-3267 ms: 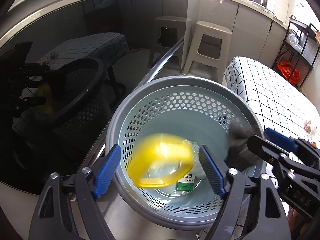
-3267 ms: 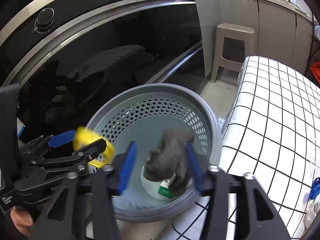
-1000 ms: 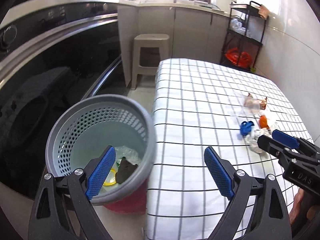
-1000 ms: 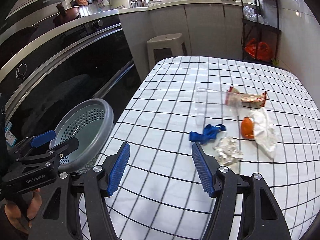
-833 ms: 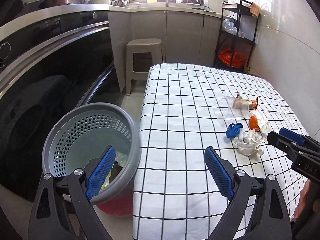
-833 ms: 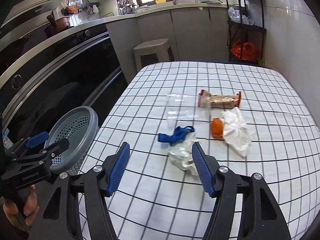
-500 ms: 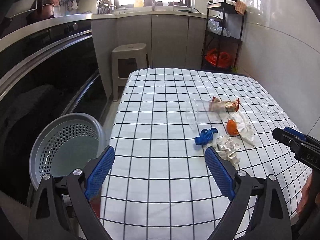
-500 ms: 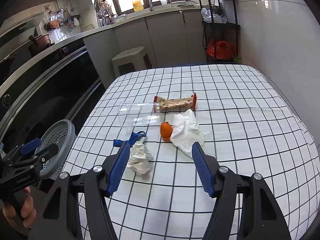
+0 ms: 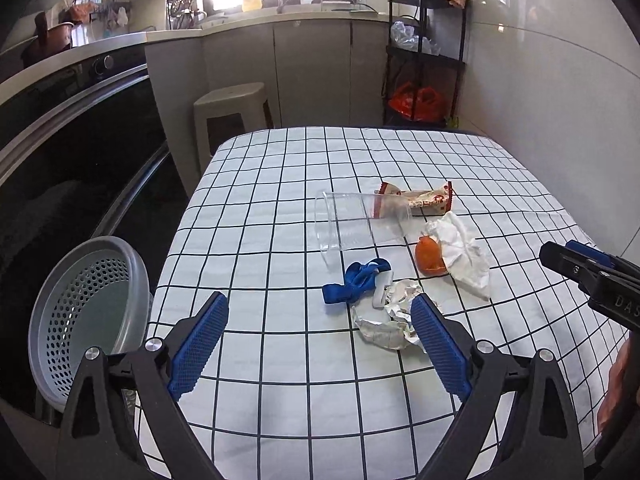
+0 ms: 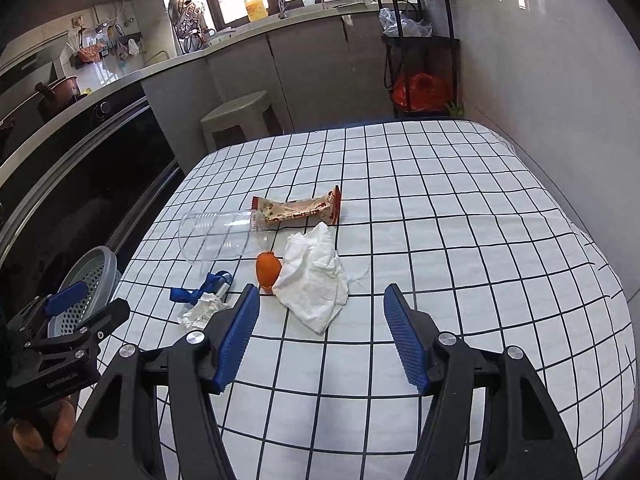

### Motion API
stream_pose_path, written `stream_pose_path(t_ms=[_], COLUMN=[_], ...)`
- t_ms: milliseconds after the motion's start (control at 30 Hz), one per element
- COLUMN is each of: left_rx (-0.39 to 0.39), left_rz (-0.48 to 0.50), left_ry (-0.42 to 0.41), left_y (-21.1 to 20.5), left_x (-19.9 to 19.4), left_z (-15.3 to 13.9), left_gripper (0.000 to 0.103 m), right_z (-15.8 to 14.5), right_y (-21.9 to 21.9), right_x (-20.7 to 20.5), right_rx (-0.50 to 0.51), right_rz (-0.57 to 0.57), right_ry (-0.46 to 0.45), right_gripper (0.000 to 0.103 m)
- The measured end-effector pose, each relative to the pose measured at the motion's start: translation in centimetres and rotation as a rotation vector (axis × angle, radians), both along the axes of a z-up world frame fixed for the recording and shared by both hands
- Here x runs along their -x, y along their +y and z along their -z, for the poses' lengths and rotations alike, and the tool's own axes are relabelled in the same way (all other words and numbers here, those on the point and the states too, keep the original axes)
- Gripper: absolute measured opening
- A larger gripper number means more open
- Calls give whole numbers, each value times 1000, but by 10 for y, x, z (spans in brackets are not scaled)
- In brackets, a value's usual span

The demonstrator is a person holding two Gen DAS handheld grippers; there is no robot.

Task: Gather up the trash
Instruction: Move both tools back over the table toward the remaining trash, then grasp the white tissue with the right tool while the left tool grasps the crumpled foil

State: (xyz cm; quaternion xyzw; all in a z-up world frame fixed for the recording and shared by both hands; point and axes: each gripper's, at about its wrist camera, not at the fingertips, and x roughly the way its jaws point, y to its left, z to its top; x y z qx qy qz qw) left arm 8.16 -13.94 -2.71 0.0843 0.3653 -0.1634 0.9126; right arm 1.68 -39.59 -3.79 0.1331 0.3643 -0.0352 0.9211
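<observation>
While the left gripper (image 9: 318,346) and right gripper (image 10: 322,334) both hover wide open and empty above the checked table (image 9: 280,184), only the left view shows inside the grey basket (image 9: 86,312) — the crumpled paper (image 9: 386,320) and tissue (image 10: 314,282) lie on the table.

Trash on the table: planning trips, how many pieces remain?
6: clear cup, snack wrapper, orange peel, white tissue, blue scrap, crumpled paper. More may be hidden.

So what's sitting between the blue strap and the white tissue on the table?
The orange peel lies between the blue strap and the white tissue, touching the tissue's edge. The right wrist view shows it clearest.
</observation>
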Motion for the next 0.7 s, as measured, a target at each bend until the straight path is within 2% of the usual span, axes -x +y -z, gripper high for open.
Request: stream_pose_path(t_ms=[300, 433, 700], left_rx=[-2, 14, 8], left_rz=[-29, -49, -78], left_ry=[22, 50, 60], left_y=[-15, -13, -18], left_x=[-7, -9, -13], left_z=[11, 20, 27], left_gripper=[94, 94, 94], right_z=[16, 28, 47], right_y=[-13, -9, -4], right_x=[-21, -32, -55], right_rx=[-21, 14, 7], right_rz=[-22, -43, -73], right_ry=[24, 55, 87], right_gripper=[62, 63, 69])
